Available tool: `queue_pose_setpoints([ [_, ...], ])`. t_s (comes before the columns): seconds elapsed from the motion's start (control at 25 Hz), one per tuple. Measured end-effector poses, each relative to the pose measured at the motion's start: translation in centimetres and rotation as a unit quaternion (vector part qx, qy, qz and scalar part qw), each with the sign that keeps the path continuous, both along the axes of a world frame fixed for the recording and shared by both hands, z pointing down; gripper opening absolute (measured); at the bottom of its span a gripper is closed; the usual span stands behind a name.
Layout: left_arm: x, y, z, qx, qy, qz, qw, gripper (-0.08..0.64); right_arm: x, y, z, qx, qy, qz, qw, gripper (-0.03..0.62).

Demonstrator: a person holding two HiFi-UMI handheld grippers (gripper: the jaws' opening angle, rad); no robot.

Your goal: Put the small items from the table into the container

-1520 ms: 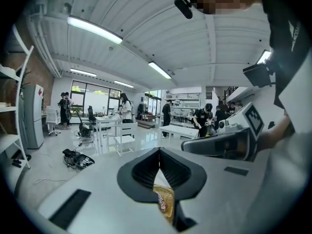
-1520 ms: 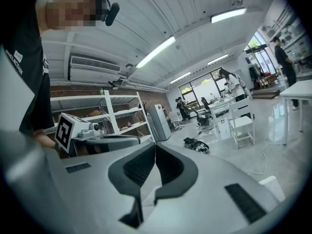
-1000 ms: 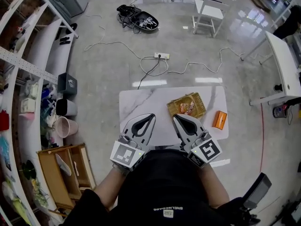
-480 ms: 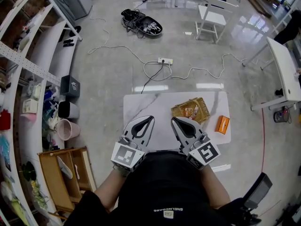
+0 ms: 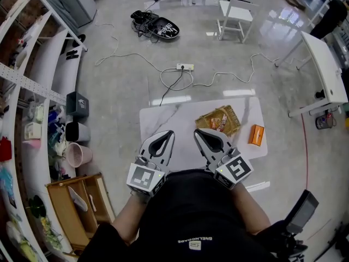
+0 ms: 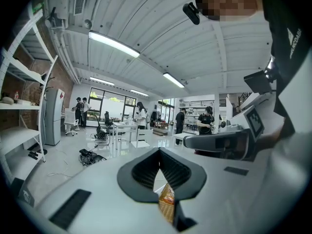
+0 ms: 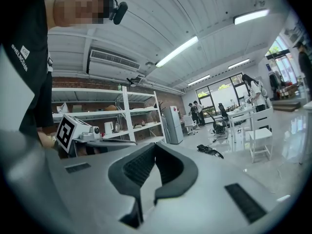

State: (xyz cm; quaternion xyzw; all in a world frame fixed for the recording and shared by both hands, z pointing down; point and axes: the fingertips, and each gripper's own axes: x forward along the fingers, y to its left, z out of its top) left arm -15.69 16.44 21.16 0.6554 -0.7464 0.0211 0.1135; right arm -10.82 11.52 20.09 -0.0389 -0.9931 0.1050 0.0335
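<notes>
The table (image 5: pixel 163 121) has a smooth, white marble-look top, the floor (image 5: pixel 120 86) is glossy polished grey, and the crinkled snack packet (image 5: pixel 218 120) looks like shiny plastic film.

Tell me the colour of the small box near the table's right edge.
The small box is orange, and it shows best in the head view.

left gripper (image 5: pixel 168 134): jaws together, tips touching
right gripper (image 5: pixel 199 132): jaws together, tips touching
forearms (image 5: pixel 126 222): low at waist, side by side
</notes>
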Motion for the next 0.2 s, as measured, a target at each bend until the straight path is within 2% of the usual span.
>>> queue_pose_setpoints([
  [0.2, -0.33, -0.38, -0.23, 0.004, 0.001, -0.004, 1.0, 0.006, -0.71, 0.17, -0.16, 0.004, 0.0, -0.01, 1.0, 0.011],
])
